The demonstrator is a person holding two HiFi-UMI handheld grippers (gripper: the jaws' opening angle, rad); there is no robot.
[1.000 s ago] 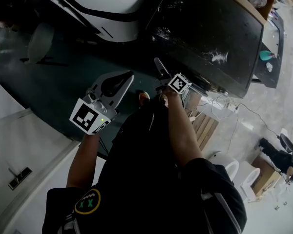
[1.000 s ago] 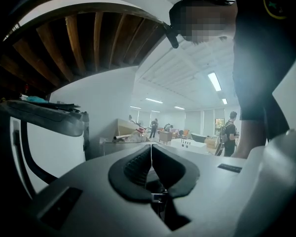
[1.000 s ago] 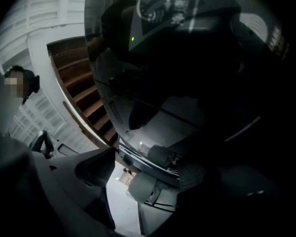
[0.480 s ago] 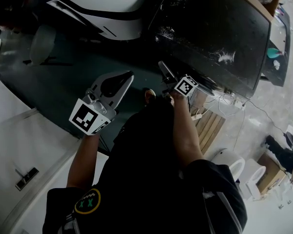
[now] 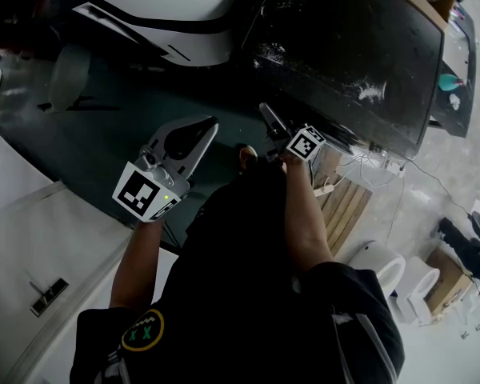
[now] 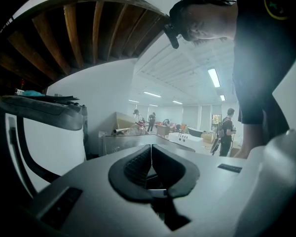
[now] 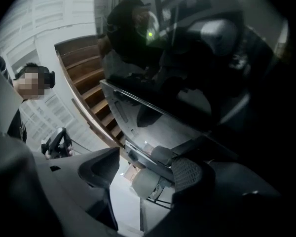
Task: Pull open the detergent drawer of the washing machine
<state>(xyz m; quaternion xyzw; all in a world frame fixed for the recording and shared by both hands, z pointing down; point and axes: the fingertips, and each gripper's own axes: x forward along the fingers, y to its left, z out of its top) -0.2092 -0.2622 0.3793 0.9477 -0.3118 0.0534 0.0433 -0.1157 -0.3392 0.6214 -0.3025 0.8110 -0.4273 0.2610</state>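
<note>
The washing machine (image 5: 344, 54) is a dark box at the upper right of the head view. My right gripper (image 5: 266, 117) reaches up to its lower front edge, with its marker cube (image 5: 306, 142) just behind. In the right gripper view the silvery front panel (image 7: 153, 127) with the detergent drawer's pale front (image 7: 147, 182) lies between the jaws. The right gripper (image 7: 145, 166) is closing, and its pads (image 7: 187, 173) still stand apart around that edge. My left gripper (image 5: 202, 128) hangs apart from the machine, left of the right one. It (image 6: 149, 158) is shut on nothing.
A wooden pallet (image 5: 344, 206) and cables (image 5: 372, 166) lie under the machine's right side. White sanitary fixtures (image 5: 380, 266) stand beyond them. A white appliance (image 5: 184, 6) is at the top, a white panel (image 5: 40, 254) at the left. People (image 6: 227, 132) stand far off.
The head view has shifted slightly, so the machine and the right gripper's cube sit a little further right. Both grippers keep their places.
</note>
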